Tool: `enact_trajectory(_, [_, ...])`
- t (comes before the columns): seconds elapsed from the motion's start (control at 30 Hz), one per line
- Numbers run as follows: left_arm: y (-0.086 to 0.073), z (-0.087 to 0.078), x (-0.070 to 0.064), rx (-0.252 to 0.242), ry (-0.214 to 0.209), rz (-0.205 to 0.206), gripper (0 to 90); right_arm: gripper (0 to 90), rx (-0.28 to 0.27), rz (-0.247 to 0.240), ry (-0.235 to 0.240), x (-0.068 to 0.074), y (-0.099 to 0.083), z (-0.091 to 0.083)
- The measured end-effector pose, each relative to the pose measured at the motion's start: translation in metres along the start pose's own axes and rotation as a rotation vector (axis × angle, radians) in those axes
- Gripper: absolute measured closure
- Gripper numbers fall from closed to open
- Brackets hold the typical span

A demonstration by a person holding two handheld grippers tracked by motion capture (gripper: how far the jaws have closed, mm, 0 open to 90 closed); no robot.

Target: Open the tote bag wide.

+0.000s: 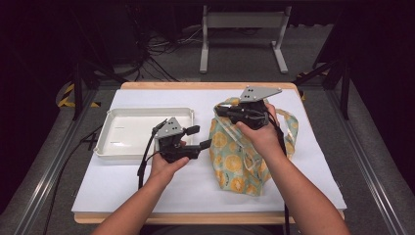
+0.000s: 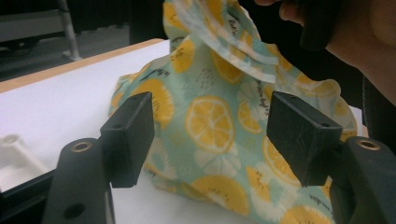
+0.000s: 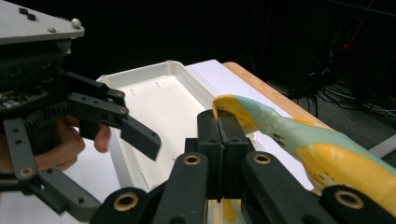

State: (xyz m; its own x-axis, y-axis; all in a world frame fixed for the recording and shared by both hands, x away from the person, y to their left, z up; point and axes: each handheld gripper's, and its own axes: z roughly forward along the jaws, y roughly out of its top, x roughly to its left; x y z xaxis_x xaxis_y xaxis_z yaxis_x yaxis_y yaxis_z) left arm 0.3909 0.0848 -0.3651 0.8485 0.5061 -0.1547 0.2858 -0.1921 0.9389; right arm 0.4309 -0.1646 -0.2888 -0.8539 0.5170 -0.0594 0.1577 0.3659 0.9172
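A cloth bag (image 1: 240, 159) printed with yellow lemon slices on pale green stands slumped on the right half of the white table cover. My right gripper (image 1: 219, 110) is at the bag's top left and holds it up there. In the right gripper view the jaws (image 3: 219, 128) are shut on a folded edge of the bag's fabric (image 3: 299, 140). My left gripper (image 1: 200, 137) sits low at the bag's left side, pointing at it. In the left gripper view it is open (image 2: 210, 135), with the bag (image 2: 219, 70) just beyond the pads and nothing between them.
A shallow white tray (image 1: 132, 132), with nothing in it, lies on the left of the white table cover (image 1: 195, 181); the right gripper view shows the tray (image 3: 159, 107) behind the jaws. The wooden table edge borders the cover. Cables and a metal frame (image 1: 242, 29) stand on the floor beyond.
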Motion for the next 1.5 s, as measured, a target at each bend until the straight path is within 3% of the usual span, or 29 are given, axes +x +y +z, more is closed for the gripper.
enact_trajectory(0.1, [0.002,0.007,0.0,0.003,-0.009,0.008,35.4,89.5,-0.001,-0.002,0.0,0.0,0.0,0.0])
enact_trajectory(0.2, [0.004,0.015,-0.001,0.013,0.002,0.046,36.8,89.4,0.001,-0.004,-0.003,0.0,0.0,-0.001])
enact_trajectory(0.47, [0.01,0.027,0.0,0.004,-0.035,0.041,37.7,89.3,-0.007,-0.009,-0.001,0.001,0.0,-0.001])
enact_trajectory(0.67, [0.013,0.038,0.003,0.013,-0.079,0.018,39.6,89.1,-0.005,-0.01,-0.001,0.001,-0.001,0.0])
enact_trajectory(0.97, [0.021,0.049,0.0,0.01,-0.111,-0.004,41.5,89.1,-0.011,-0.013,-0.002,0.002,-0.001,-0.001])
enact_trajectory(1.1, [0.021,0.053,-0.002,0.013,-0.125,-0.011,49.0,89.0,-0.012,-0.015,-0.002,0.003,-0.001,0.0])
enact_trajectory(1.2, [0.022,0.054,-0.005,0.021,-0.11,0.016,59.8,89.0,-0.01,-0.017,-0.004,0.003,-0.001,0.0])
enact_trajectory(1.5, [0.024,0.052,-0.005,0.022,-0.105,0.011,84.0,89.0,-0.009,-0.02,-0.008,0.004,-0.001,0.0])
